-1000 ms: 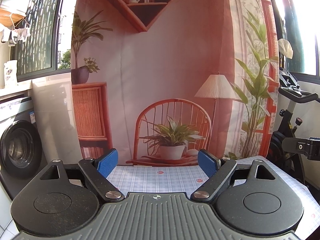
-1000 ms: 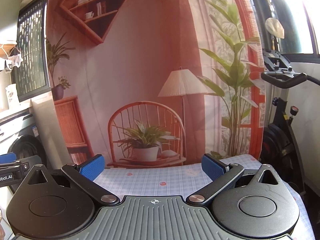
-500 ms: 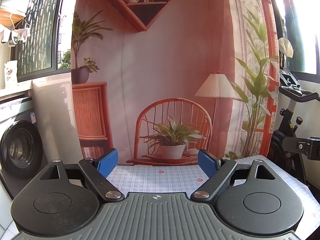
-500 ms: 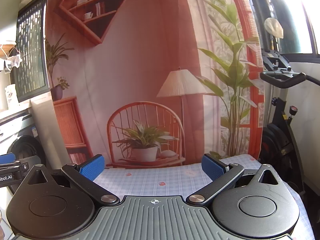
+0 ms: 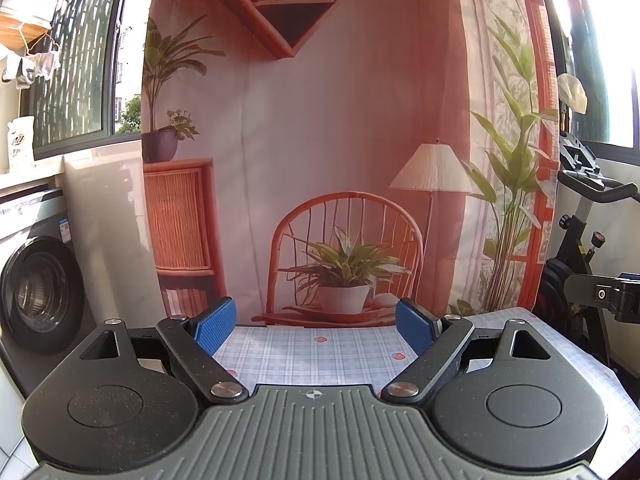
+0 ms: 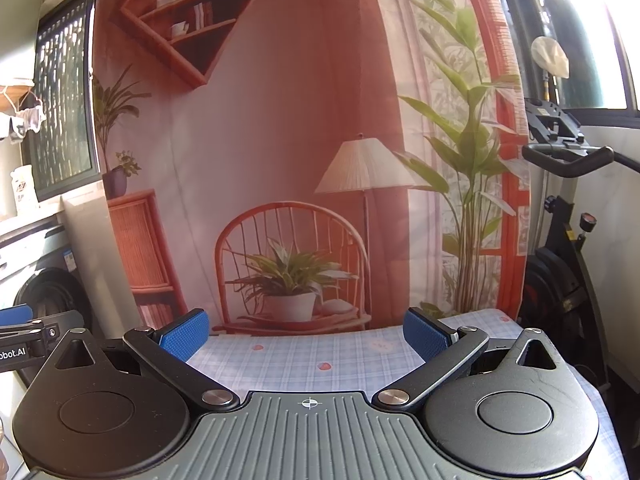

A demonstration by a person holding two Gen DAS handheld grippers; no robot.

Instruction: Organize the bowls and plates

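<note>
No plates or bowls show in either view. My left gripper [image 5: 314, 326] is open and empty, its blue pads spread wide above a table with a blue checked cloth [image 5: 312, 356]. My right gripper [image 6: 306, 334] is open and empty too, held level above the same cloth [image 6: 320, 356]. Both point at the far edge of the table and the backdrop behind it. Part of the right gripper shows at the right edge of the left wrist view [image 5: 616, 296], and the left gripper shows at the left edge of the right wrist view [image 6: 20, 340].
A printed backdrop [image 5: 340, 140] of a chair, plant and lamp hangs behind the table. A washing machine [image 5: 36, 292] stands at the left. An exercise bike [image 6: 568, 240] stands at the right. Windows are on both sides.
The right gripper's view has shifted slightly to the left. The left gripper has stayed still. Both stay open.
</note>
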